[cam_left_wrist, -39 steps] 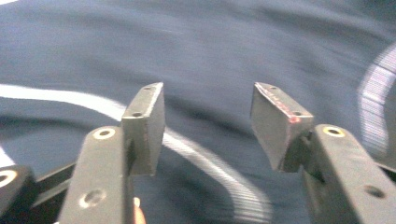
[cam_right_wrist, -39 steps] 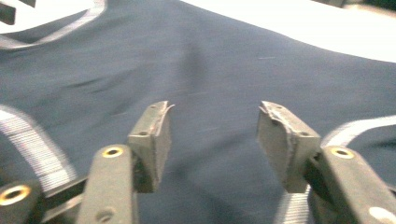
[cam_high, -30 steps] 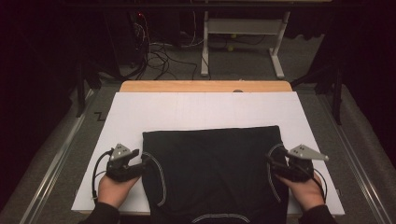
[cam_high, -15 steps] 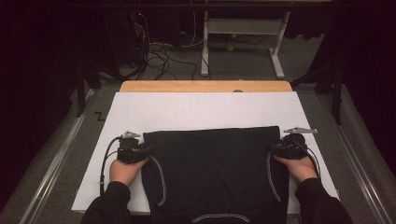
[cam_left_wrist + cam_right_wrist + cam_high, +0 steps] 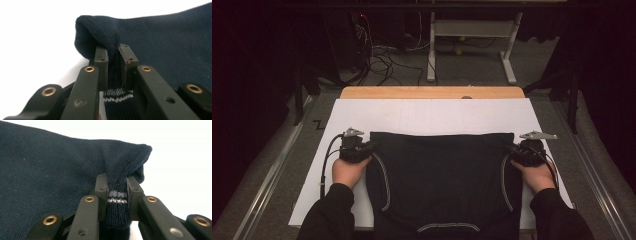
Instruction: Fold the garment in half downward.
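A dark navy knitted garment (image 5: 442, 175) with thin pale trim lines lies flat on the white sheet (image 5: 432, 116). My left gripper (image 5: 370, 146) sits at its far left corner, my right gripper (image 5: 513, 151) at its far right corner. Both pairs of jaws have just been closing. In the left gripper view, the left gripper (image 5: 113, 53) is shut on a raised fold of the garment (image 5: 162, 42), a striped edge hanging below the pads. In the right gripper view, the right gripper (image 5: 117, 182) pinches a striped ribbed edge of the garment (image 5: 50, 162).
The white sheet covers a wooden table whose far edge (image 5: 432, 92) shows bare. Beyond it stand a white frame (image 5: 472, 35) and loose cables (image 5: 382, 55) on the dark floor. Bare sheet lies ahead of the garment.
Both hands slid forward along the garment's sides, from mid-length to its far corners. The jaws closed on the fabric edges there.
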Demonstrator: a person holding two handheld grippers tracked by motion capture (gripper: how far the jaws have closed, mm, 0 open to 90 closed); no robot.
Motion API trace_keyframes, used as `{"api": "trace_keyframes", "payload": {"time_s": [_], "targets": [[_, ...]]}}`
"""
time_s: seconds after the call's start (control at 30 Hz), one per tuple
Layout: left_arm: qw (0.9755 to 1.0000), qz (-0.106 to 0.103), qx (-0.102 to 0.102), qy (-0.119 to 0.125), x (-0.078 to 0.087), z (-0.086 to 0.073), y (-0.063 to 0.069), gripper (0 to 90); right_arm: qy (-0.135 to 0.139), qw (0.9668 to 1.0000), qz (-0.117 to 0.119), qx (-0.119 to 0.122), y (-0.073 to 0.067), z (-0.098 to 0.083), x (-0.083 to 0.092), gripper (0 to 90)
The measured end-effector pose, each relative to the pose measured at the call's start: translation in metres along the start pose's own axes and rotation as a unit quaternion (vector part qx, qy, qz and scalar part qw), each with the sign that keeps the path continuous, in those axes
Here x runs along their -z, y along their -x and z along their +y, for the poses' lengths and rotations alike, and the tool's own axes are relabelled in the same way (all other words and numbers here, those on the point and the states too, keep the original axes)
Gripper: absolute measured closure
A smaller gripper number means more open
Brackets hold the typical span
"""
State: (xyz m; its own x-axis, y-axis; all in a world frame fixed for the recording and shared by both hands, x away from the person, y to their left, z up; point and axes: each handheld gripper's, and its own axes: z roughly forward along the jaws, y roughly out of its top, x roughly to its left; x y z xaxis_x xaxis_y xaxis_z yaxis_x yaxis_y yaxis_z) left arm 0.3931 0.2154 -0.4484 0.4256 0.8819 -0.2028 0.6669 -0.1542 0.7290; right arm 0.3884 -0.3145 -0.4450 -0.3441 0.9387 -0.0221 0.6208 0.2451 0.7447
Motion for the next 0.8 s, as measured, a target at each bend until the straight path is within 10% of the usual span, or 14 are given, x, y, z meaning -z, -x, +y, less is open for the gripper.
{"api": "trace_keyframes", "payload": {"time_s": [0.23,0.37,0.8], "targets": [[0.9996,0.007,0.006,-0.026,-0.025,0.005,-0.006,73.4,-0.008,0.9996,-0.028,0.001,0.014,0.016,-0.015,75.1],[0.9994,-0.003,0.012,-0.033,-0.026,0.002,-0.012,59.1,-0.017,0.9993,-0.033,-0.006,0.013,0.011,-0.021,53.9],[0.9971,-0.018,-0.029,0.068,0.017,-0.013,-0.014,33.3,0.106,0.9941,0.023,-0.001,-0.015,-0.017,0.028,14.5]]}}
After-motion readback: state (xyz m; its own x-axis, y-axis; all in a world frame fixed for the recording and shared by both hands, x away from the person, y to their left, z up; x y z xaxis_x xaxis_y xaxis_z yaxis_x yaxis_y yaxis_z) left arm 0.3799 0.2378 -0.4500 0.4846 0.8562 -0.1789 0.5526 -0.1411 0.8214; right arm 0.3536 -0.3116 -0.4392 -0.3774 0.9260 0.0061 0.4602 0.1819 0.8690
